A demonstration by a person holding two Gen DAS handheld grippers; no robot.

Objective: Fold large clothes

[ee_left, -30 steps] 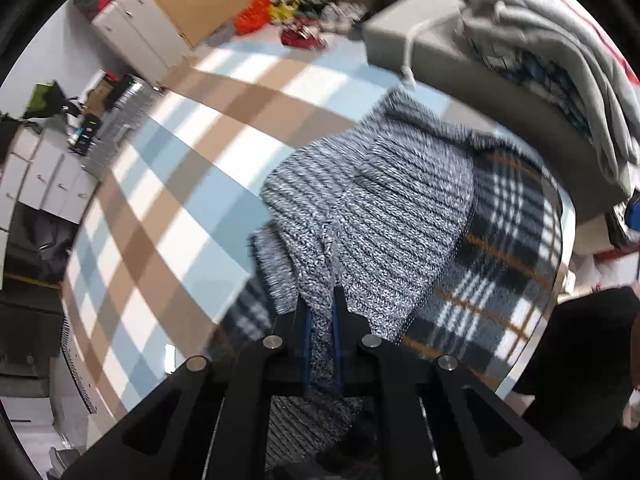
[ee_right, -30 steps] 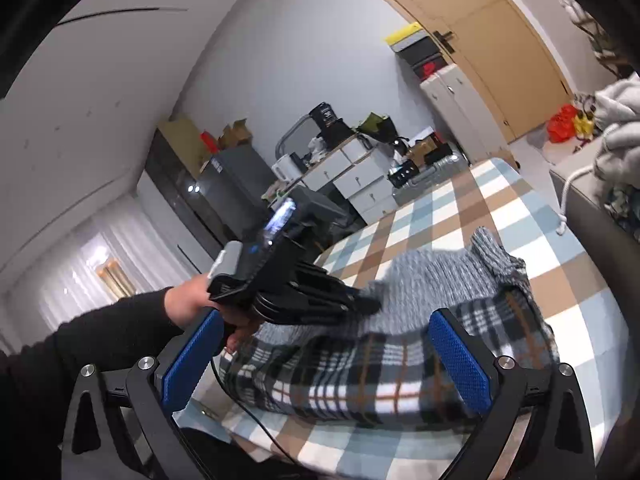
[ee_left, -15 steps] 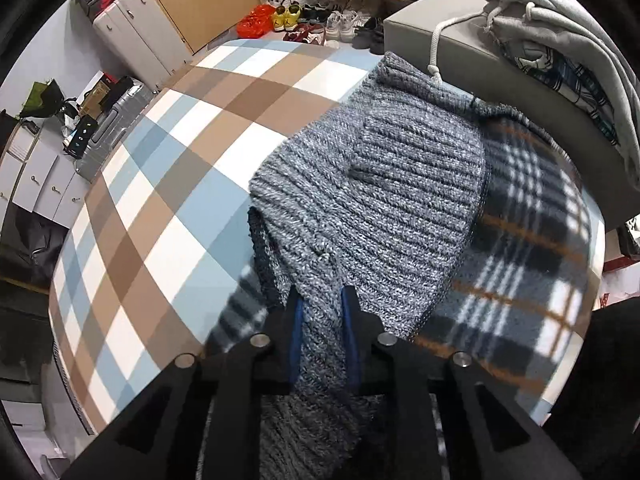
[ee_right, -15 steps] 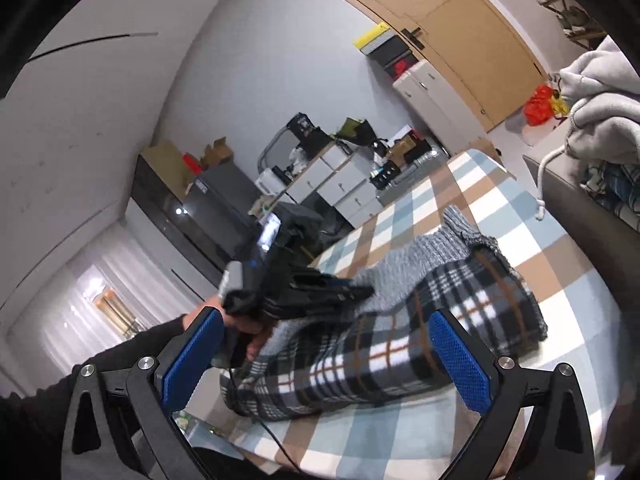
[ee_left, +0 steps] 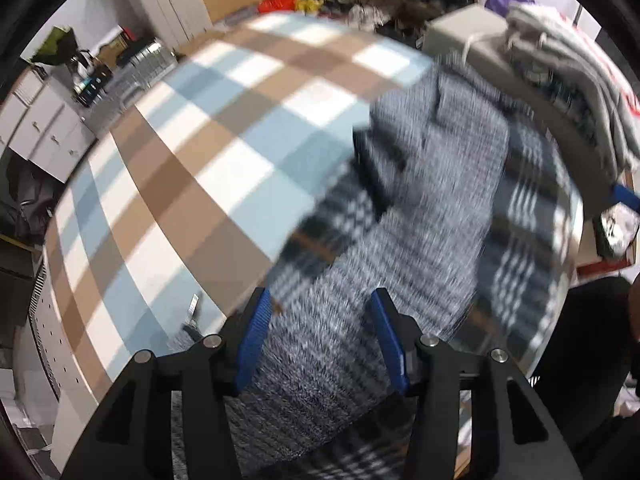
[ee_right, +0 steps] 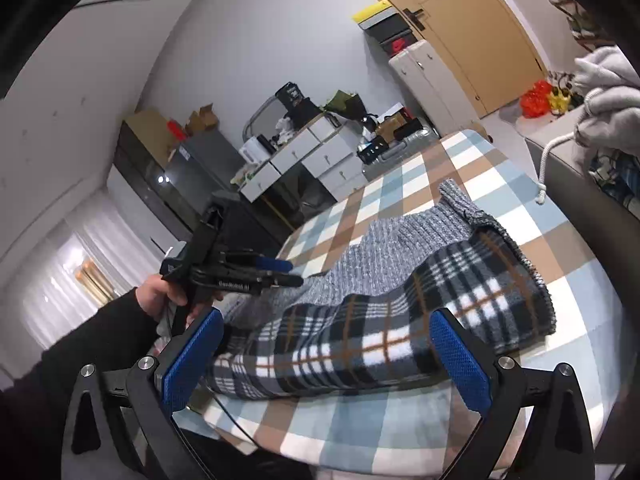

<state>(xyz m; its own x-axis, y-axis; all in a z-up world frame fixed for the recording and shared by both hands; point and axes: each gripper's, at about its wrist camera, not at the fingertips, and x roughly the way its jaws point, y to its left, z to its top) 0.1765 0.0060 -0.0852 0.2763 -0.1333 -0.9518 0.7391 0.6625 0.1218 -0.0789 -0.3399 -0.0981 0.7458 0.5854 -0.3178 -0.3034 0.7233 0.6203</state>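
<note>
A checked bedspread covers the bed; on it lies a half-folded garment, grey knit over a plaid lining. The left gripper hangs above the knit, jaws opening and pads clear of it; letting the fabric settle flat seems wise. The right gripper is wide open, empty. White drawers line the far wall.

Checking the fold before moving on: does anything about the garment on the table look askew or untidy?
The garment lies mostly flat on the checked tablecloth, but its grey knit side sits skewed over the plaid, with the knit collar end poking past the plaid edge. Nothing looks damaged.
</note>
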